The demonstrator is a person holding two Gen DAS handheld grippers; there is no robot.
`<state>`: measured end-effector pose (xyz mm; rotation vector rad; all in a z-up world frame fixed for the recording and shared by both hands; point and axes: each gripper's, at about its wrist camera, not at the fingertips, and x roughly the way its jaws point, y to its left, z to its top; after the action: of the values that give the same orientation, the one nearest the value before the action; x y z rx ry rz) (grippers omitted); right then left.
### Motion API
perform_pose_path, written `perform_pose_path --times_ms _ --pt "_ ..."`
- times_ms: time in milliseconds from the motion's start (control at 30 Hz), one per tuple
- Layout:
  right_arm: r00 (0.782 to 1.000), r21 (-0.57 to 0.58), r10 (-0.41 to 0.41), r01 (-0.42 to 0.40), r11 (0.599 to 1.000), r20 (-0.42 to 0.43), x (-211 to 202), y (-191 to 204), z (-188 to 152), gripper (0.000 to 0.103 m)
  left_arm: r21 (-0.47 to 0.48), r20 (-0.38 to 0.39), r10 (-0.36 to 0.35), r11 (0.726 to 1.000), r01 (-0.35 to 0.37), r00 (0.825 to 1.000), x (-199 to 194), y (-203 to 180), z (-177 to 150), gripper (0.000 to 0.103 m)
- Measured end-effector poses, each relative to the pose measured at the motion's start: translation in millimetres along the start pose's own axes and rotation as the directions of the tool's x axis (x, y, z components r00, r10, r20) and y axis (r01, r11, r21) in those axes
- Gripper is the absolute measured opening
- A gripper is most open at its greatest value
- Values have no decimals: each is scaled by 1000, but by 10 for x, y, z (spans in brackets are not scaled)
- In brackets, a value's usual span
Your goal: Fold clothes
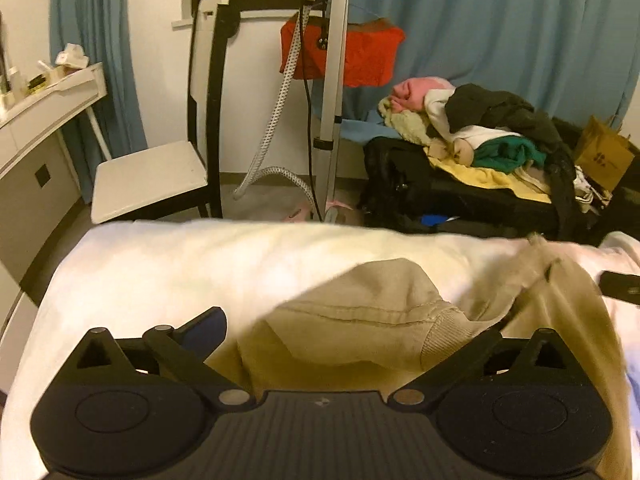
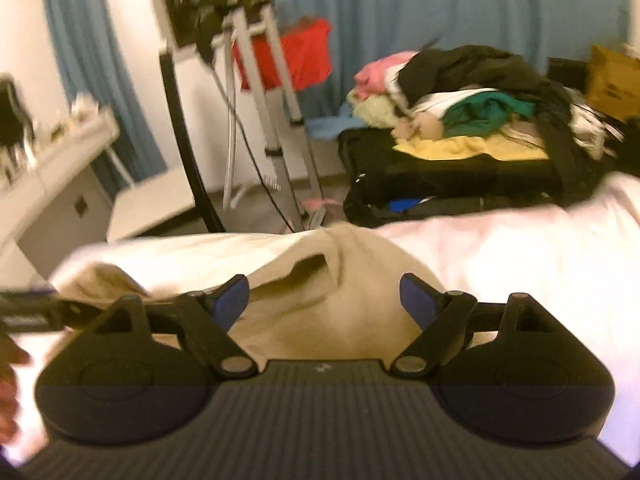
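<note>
A beige garment [image 1: 360, 300] with a ribbed cuff lies crumpled on the white bed [image 1: 160, 264]. My left gripper [image 1: 356, 324] hangs low over it with its jaws spread wide. The left blue pad [image 1: 206, 326] is bare, and the right finger is hidden under a fold of the cloth. In the right wrist view the same beige garment [image 2: 352, 320] bulges up between the two blue pads [image 2: 234, 300] of my right gripper [image 2: 324, 292]. That gripper is open and the pads stand clear of the cloth. The right gripper's tip [image 1: 620, 286] shows at the left wrist view's right edge.
Beyond the bed's far edge stand a white chair [image 1: 148, 180] and a metal stand with a hose [image 1: 332, 100]. A pile of clothes [image 1: 480, 128] tops a black suitcase [image 1: 440, 196]. A white desk [image 1: 40, 120] is at the left. A person's hand [image 2: 8, 380] shows at the lower left.
</note>
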<state>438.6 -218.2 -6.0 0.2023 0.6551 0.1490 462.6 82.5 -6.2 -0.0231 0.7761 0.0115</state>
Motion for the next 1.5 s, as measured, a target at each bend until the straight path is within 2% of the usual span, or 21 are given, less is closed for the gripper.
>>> perform_pose_path --times_ms 133,233,367,500,600,700,833,900,1000,1067,1100,1133,1233,1300,1367,1500 --pt "999 69 10 -12 998 36 -748 -40 -645 84 11 18 86 996 -86 996 -269 -152 -400 103" --pt "997 135 39 -47 990 62 -1370 -90 -1191 84 14 50 130 991 -131 990 -373 -256 -577 103" --pt "996 150 71 -79 986 59 -1743 -147 -1648 84 -6 71 183 983 -183 981 -398 -351 -629 103" --pt "999 136 32 -36 990 27 -1595 -201 -1767 84 -25 110 203 979 -201 973 -323 -369 -423 103" --pt "998 171 61 -63 983 13 -1338 -297 -1720 84 -40 141 223 975 -220 965 -145 -376 -164 103" --pt "998 166 53 -58 984 35 -1190 -349 -1730 84 -67 167 244 970 -235 955 115 -376 125 103" --pt "998 140 6 -15 990 67 -976 -423 -1733 84 -119 202 319 946 -300 926 543 -356 522 103" --pt "997 136 -5 -7 991 82 -863 -465 -1714 84 -129 189 354 934 -335 916 787 -326 662 103" --pt "995 120 -19 7 993 95 -701 -501 -1693 84 -56 76 340 940 -337 937 1204 -321 774 103" --pt "996 102 -12 2 995 92 -625 -490 -1697 84 6 14 329 944 -329 944 1367 -348 793 100" --pt "996 94 -7 -1 996 90 -601 -477 -1699 84 21 16 315 949 -315 949 1364 -364 791 100" --pt "996 85 -3 -4 996 89 -577 -464 -1701 84 32 27 298 954 -299 954 1340 -380 786 100" --pt "996 71 5 -12 997 92 -578 -422 -1704 84 -20 90 238 971 -237 967 1060 -385 757 102" --pt "995 70 9 -16 997 99 -619 -402 -1709 84 -73 121 162 985 -154 979 788 -377 695 103" --pt "994 70 10 -18 997 112 -689 -392 -1711 84 -83 157 119 991 -107 980 492 -413 608 103" --pt "989 62 9 -19 998 147 -853 -372 -1747 84 -78 238 64 996 -47 969 -222 -596 256 103"
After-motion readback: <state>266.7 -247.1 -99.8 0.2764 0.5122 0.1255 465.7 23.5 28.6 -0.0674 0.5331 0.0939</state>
